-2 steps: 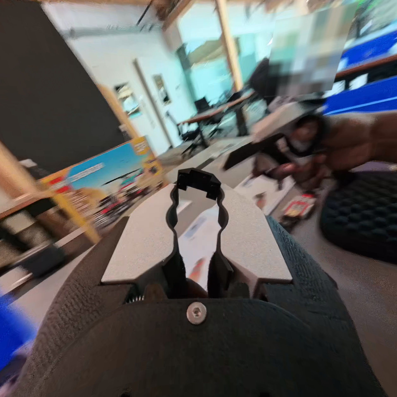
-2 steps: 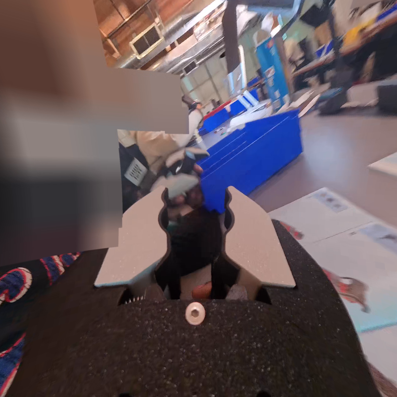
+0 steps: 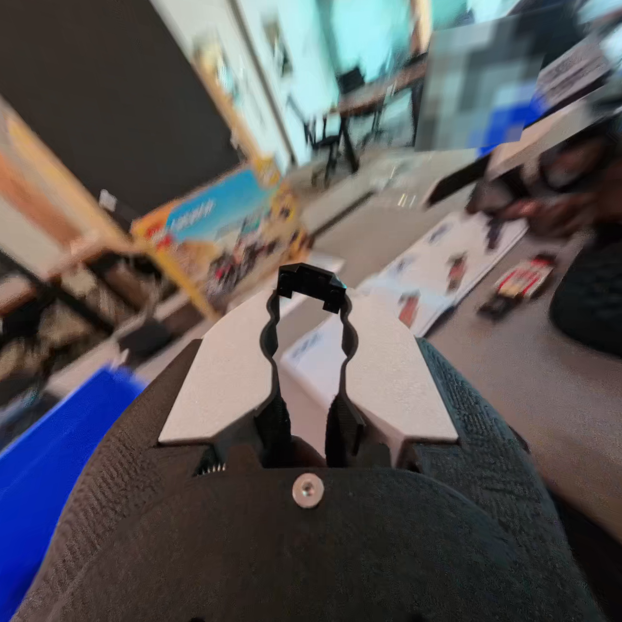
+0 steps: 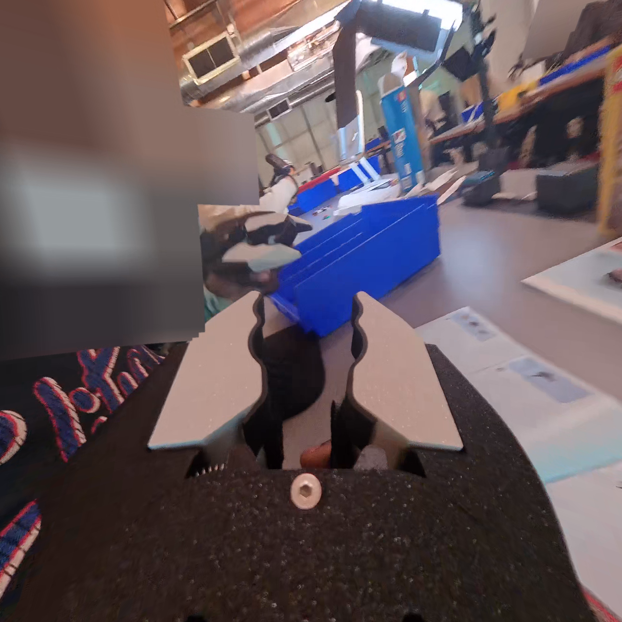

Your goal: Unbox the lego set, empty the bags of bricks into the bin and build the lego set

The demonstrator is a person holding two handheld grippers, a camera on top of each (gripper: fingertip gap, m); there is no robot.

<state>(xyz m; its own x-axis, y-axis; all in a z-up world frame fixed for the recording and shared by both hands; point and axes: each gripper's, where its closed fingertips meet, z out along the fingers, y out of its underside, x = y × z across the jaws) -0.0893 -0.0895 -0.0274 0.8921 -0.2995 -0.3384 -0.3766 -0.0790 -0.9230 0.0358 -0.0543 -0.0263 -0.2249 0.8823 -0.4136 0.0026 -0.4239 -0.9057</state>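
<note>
My left gripper (image 3: 310, 296) is shut on a small black arch-shaped lego piece (image 3: 311, 281), held at the fingertips above the table. It also shows far off in the right wrist view (image 4: 269, 245), beside the blue bin (image 4: 363, 255). My right gripper (image 4: 308, 299) is open and empty; it appears blurred at the right of the left wrist view (image 3: 525, 198). The lego box (image 3: 222, 232) stands upright at the back left. The open instruction booklet (image 3: 447, 266) lies on the table, also seen in the right wrist view (image 4: 505, 363). A partly built red and black model (image 3: 515, 286) lies right of the booklet.
The blue bin's corner (image 3: 50, 447) shows at lower left in the left wrist view. A dark padded object (image 3: 592, 296) sits at the right edge. A second blue box (image 4: 400, 141) stands upright on the table behind the bin. Other tables and bins stand farther back.
The left wrist view has swung: the lego box, booklet and model shifted right and up in frame, and the blue bin's corner came in. The black piece stays gripped. The right gripper stays open.
</note>
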